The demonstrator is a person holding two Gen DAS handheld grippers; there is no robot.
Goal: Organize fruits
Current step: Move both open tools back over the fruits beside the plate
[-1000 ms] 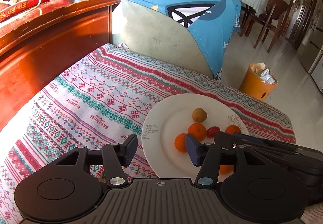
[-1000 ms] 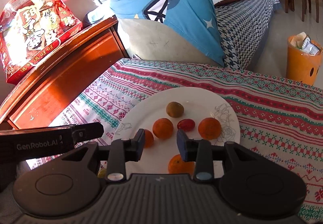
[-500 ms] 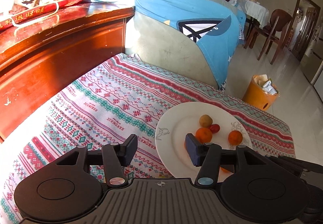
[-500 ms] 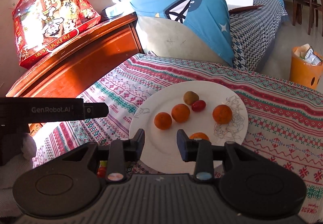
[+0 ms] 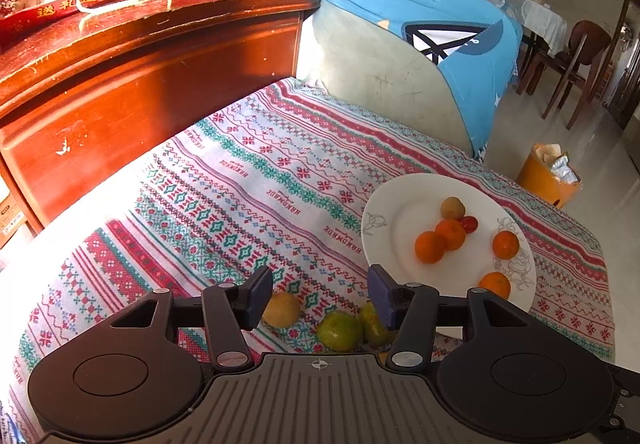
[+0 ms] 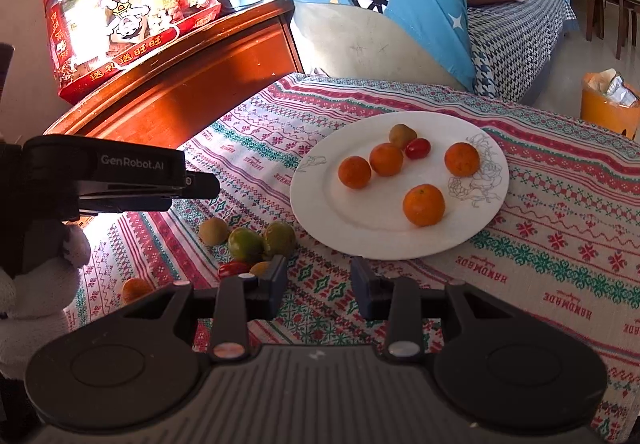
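Table under a patterned cloth [image 6: 540, 256], living room beyond. Left tongs [image 5: 316, 294] and right tongs [image 6: 318, 278] both apart, empty. Nearest: loose green fruits [image 6: 260, 240], just beside the plate [image 6: 320, 199]. Judged light, round, prone to roll, bruisable; pinch across the middle, gently. Oranges [image 6: 424, 203] on the plate.

Around you: patterned tablecloth [image 6: 560, 244]; wooden cabinet [image 5: 140, 83] bearing a red snack gift bag [image 6: 124, 19]; blue cushion [image 6: 400, 3] on a houndstooth-covered sofa [image 6: 516, 39]; orange waste bin [image 5: 548, 175]; dining chairs [image 5: 576, 63] beyond.
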